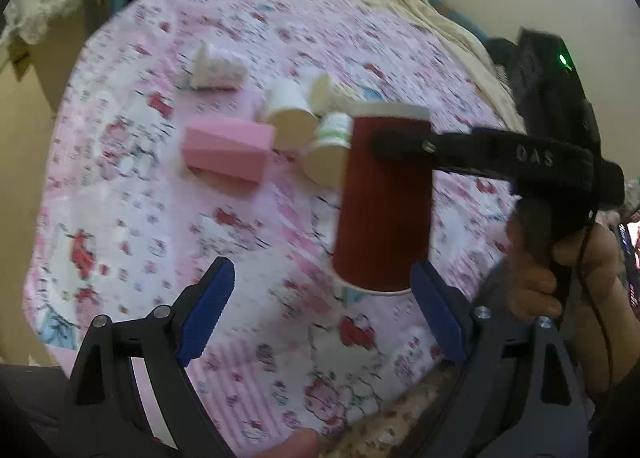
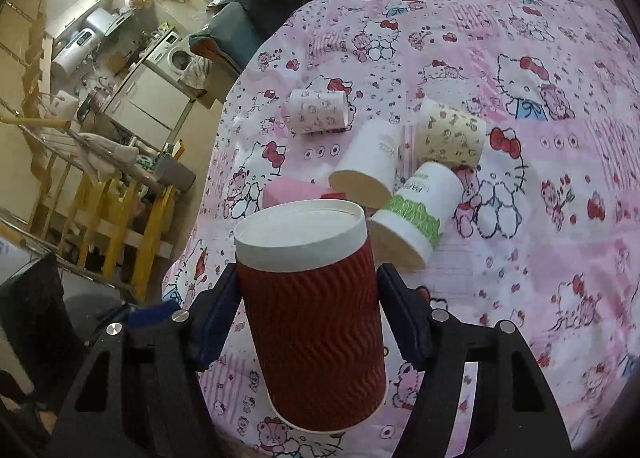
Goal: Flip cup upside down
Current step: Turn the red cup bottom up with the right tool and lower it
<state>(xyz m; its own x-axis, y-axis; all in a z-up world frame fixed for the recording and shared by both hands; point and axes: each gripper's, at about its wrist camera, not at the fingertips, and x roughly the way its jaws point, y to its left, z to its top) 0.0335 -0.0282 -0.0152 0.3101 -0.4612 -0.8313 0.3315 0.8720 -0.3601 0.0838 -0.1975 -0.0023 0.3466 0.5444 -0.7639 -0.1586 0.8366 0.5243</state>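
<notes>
A dark red ribbed paper cup (image 2: 312,322) with a white base band is held between the fingers of my right gripper (image 2: 308,310), base toward the camera, rim pointing down at the bed. In the left wrist view the same cup (image 1: 384,209) hangs above the sheet, with the right gripper's black finger (image 1: 404,141) across its upper part. My left gripper (image 1: 324,314) is open and empty, its blue pads (image 1: 208,310) spread just below and beside the cup.
The pink cartoon-print bed sheet (image 2: 540,217) carries several paper cups lying on their sides: a white one (image 2: 372,169), a green-banded one (image 2: 416,213), a cream one (image 2: 452,133), a patterned one (image 2: 318,111). A pink block (image 1: 228,147) lies beside them. Furniture stands off the left edge.
</notes>
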